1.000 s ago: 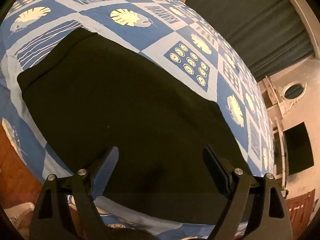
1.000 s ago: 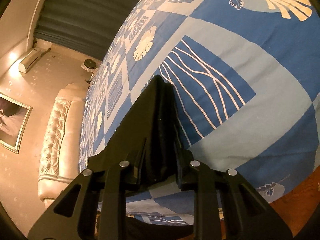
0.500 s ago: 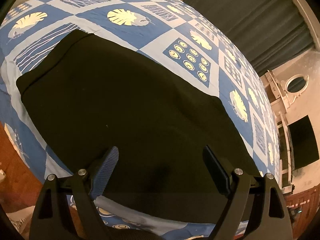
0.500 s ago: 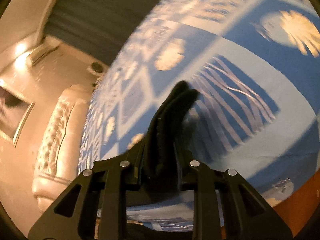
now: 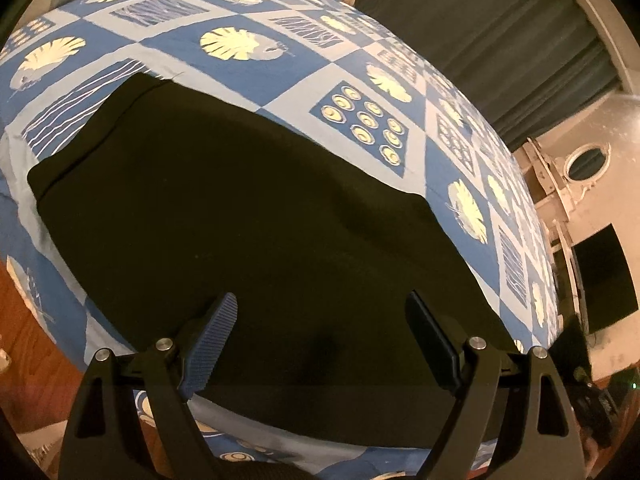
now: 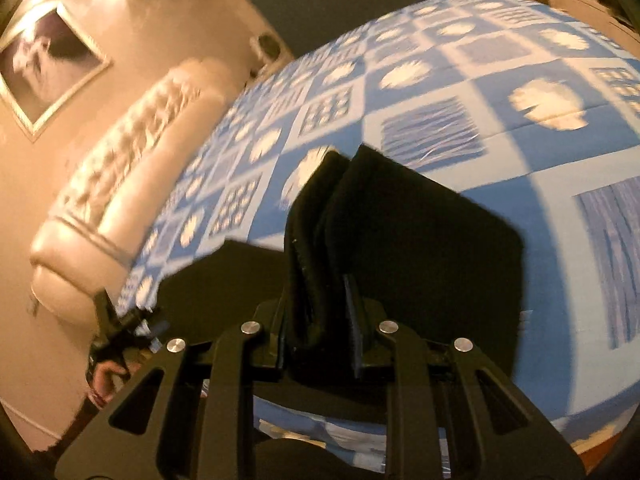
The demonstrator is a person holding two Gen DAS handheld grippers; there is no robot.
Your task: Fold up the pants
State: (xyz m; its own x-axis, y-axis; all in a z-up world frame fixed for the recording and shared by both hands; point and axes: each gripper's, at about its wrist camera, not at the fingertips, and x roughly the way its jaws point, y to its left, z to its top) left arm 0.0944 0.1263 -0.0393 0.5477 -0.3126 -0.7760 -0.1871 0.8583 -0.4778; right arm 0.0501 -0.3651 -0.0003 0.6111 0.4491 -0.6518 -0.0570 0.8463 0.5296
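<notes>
Black pants lie flat on a bed with a blue and white patterned cover. My left gripper hovers open just above their near part, with nothing between its fingers. In the right wrist view my right gripper is shut on a bunched end of the pants. That end is lifted off the bed, and the dark cloth hangs down from it to the right. The left gripper and a hand show small at the lower left of that view.
A padded cream headboard runs along the far left of the bed, under a framed picture. Dark curtains hang behind the bed. A dark screen stands at the right. Wooden floor shows past the near bed edge.
My right gripper has swung across the bed and risen with the pants end in it, rolling as it went. The left gripper has stayed open over the pants.
</notes>
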